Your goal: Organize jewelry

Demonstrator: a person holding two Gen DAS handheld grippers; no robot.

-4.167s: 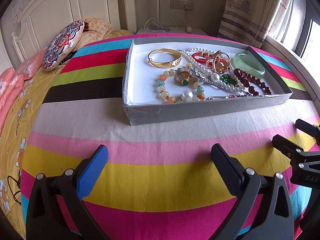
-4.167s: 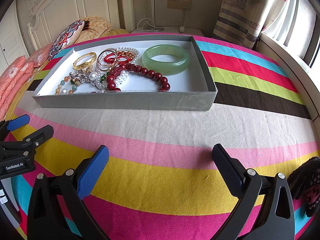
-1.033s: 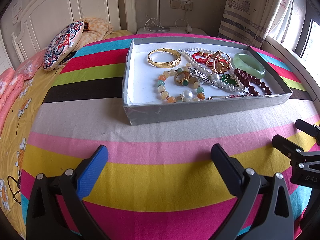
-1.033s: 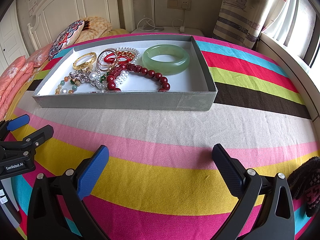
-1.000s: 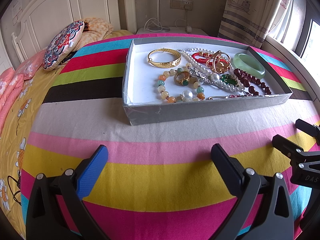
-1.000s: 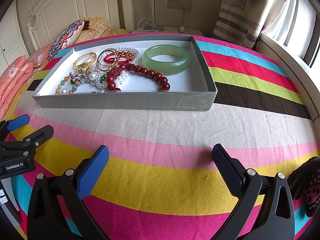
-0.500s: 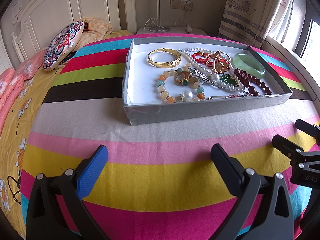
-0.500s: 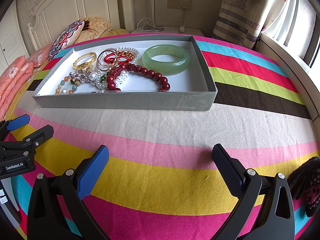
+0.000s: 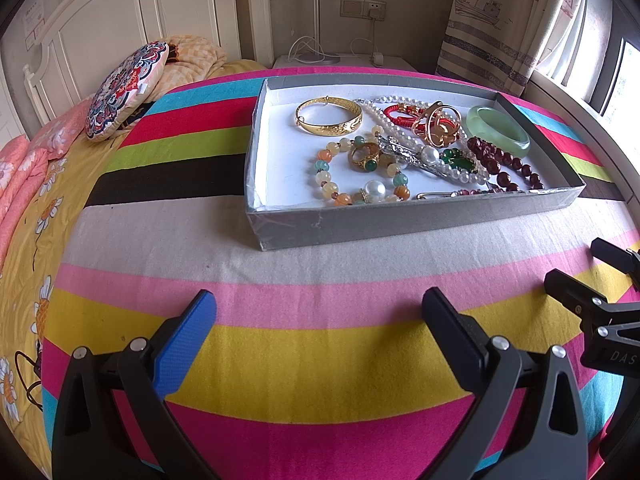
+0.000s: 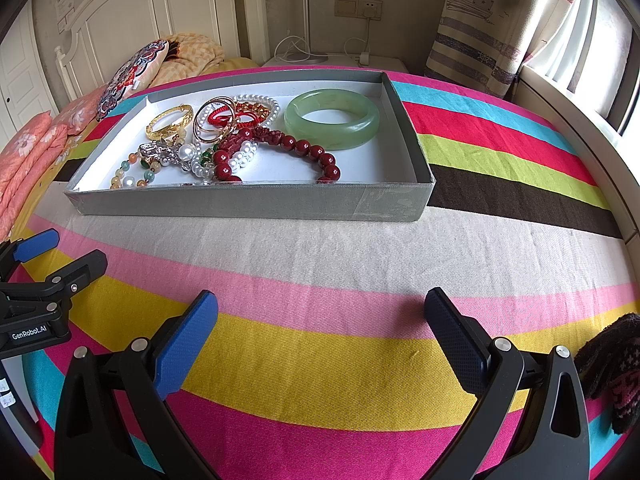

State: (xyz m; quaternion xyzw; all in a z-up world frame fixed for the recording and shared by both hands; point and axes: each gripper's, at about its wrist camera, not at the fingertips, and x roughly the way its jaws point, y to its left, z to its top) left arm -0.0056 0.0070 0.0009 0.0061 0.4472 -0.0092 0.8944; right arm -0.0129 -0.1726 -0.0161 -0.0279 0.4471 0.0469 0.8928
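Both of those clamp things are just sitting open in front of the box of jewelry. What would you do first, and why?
Probably reach the right hand-held gripper forward to the green bangle. It lies on its own at the right end of the box, while the red beads and pearls are tangled together. Both hand-held grippers, the left too, are open and holding nothing.

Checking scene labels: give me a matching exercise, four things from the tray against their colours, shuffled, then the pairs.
Things:
1. bangle
2. patterned bracelet
3. big-bead bracelet
4. necklace

Colours:
A. dark red
B. white pearl
C. pale green
D. gold

Pairs: 1-C, 2-D, 3-A, 4-B. All lie in the grey tray.
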